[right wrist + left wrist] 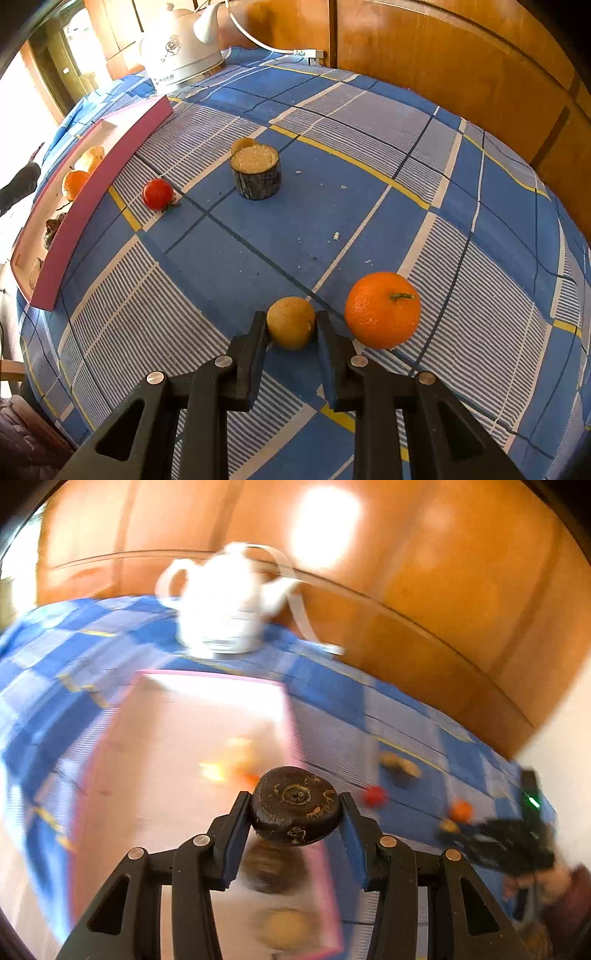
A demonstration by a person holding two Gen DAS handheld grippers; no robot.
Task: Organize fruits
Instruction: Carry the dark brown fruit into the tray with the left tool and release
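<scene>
My left gripper (295, 808) is shut on a dark brown water chestnut (295, 806) and holds it above the pink tray (295, 731); this view is blurred. The tray holds several fruits, among them an orange one (74, 182) and a yellowish one (90, 158). My right gripper (291, 326) has its fingers on both sides of a small tan longan (290, 323) that rests on the cloth. An orange tangerine (382, 310) lies just right of it. A red cherry tomato (158, 194) and a cut sugarcane piece (255, 176) lie farther off.
A white electric kettle (181, 44) with its cord stands at the table's far side, behind the tray. A blue checked cloth (369, 221) covers the table. Wooden panelling (461, 55) rises behind the far edge. The right gripper shows at the lower right of the left wrist view (509, 842).
</scene>
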